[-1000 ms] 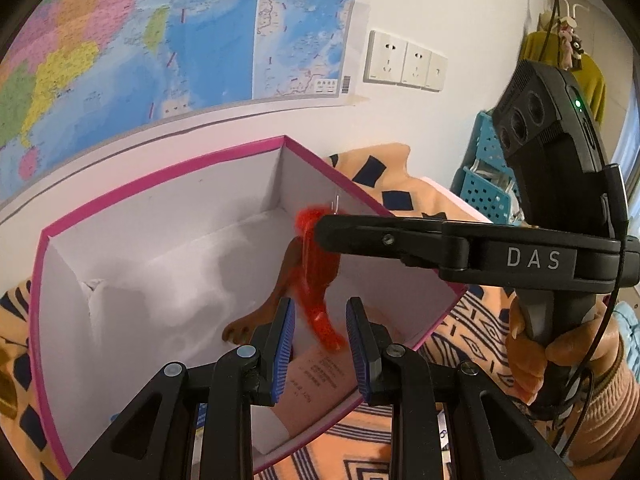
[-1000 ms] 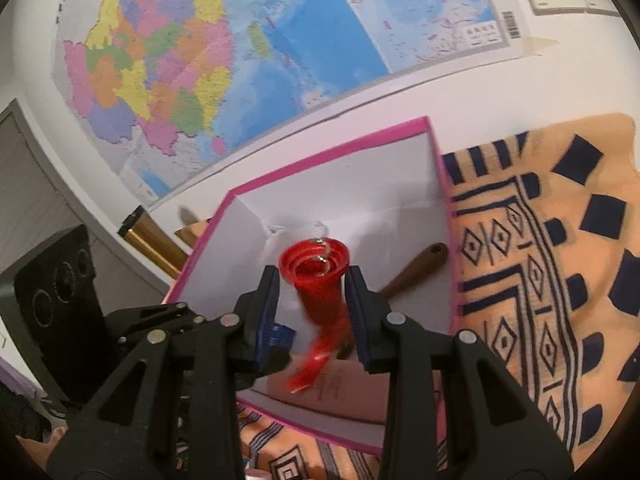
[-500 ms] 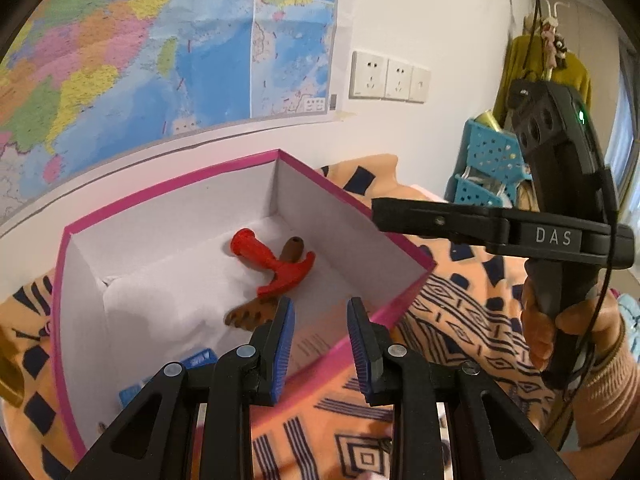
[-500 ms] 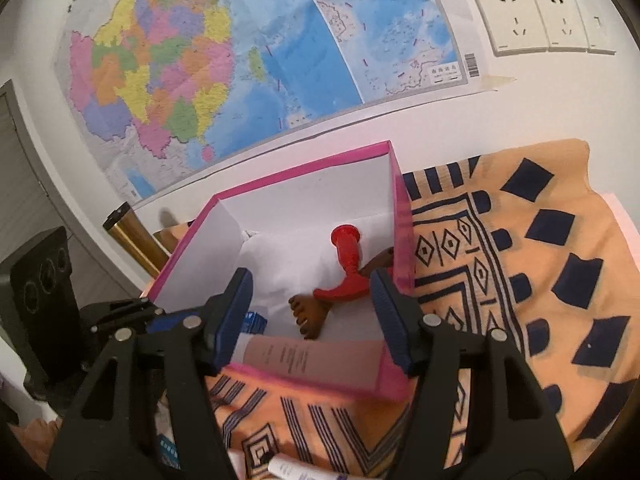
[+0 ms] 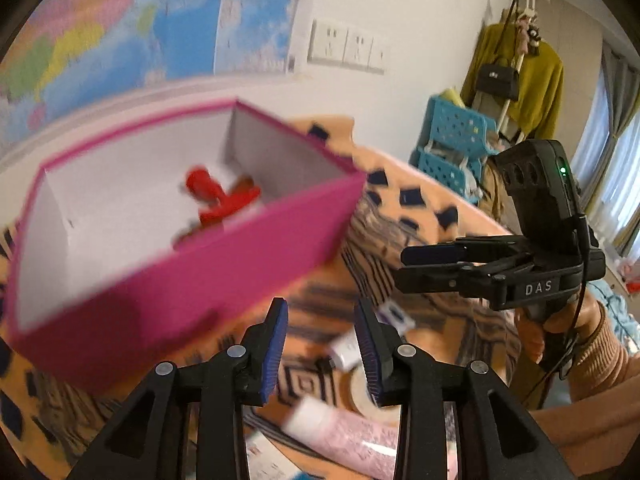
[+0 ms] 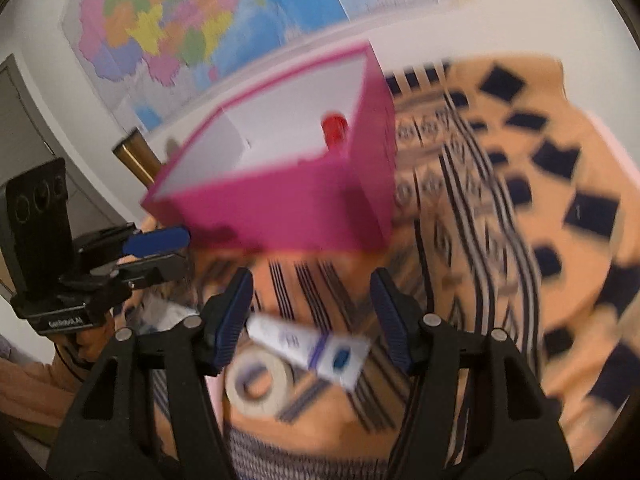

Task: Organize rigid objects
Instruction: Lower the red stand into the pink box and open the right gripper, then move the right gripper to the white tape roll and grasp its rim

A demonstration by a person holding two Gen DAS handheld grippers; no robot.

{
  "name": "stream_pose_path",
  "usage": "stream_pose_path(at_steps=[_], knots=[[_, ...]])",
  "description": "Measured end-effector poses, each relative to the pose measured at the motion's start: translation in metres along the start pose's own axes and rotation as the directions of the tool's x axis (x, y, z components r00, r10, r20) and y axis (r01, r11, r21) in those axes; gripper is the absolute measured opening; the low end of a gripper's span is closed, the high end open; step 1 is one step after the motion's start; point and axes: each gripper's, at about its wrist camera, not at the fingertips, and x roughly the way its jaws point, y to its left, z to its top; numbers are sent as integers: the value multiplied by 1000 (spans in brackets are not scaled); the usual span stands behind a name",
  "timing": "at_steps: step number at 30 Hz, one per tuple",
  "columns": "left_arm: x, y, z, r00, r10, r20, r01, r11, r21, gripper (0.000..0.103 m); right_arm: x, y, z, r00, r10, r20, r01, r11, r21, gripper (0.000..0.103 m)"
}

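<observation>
While both frames are smeared by motion, the pink box (image 5: 224,264) shows clearly on the patterned orange cloth (image 6: 500,240), its near wall facing the cameras and its back edge close to the wall under the map (image 6: 192,20). Inside it lies a red toy hammer (image 5: 218,200), resting across a brown object that is only partly visible. The left gripper (image 5: 322,344) hovers in front of the box's near wall; its jaws are opening and nothing is between them. The right gripper (image 6: 312,316) stands about half open and empty, above a white tube (image 6: 312,350) and a roll of tape (image 6: 258,382) lying on the cloth just in front of the box. A pink tube (image 5: 344,436) lies nearest the left camera. To the right of the box the cloth is bare and open.
</observation>
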Motion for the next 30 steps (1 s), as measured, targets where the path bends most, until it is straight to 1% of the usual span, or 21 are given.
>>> stream_pose_path(at_steps=[3,5,9,19,23,25,27,30], knots=[[12,-2,-12,999,0,-50,0,1000,-15,35,5,-6,-18,999,-5,-37,6,1000,27,63],[15,-3,-17,998,-9,-62,8,1000,-24,35,6,-7,-24,998,-33,-44,34,999,23,63],[21,-7,-23,996,-20,-83,17,999,-35,35,9,-7,-34,997,-51,-54,52,998,28,63],[31,-10,-30,993,-34,-110,28,998,-60,35,16,2,-36,997,-52,-59,51,999,-12,63],[30,-14,-33,992,-34,-119,30,999,-40,35,12,4,-39,997,-56,-57,55,998,-21,63],[27,-16,-36,993,-22,-120,19,1000,-25,35,9,10,-43,996,-55,-71,52,998,-42,62],[26,-17,-37,992,-14,-122,13,1000,-12,35,10,17,-47,995,-49,-91,43,996,-74,57],[25,-16,-38,992,-8,-127,7,1000,-7,35,15,32,-51,992,-38,-116,23,992,-125,51]])
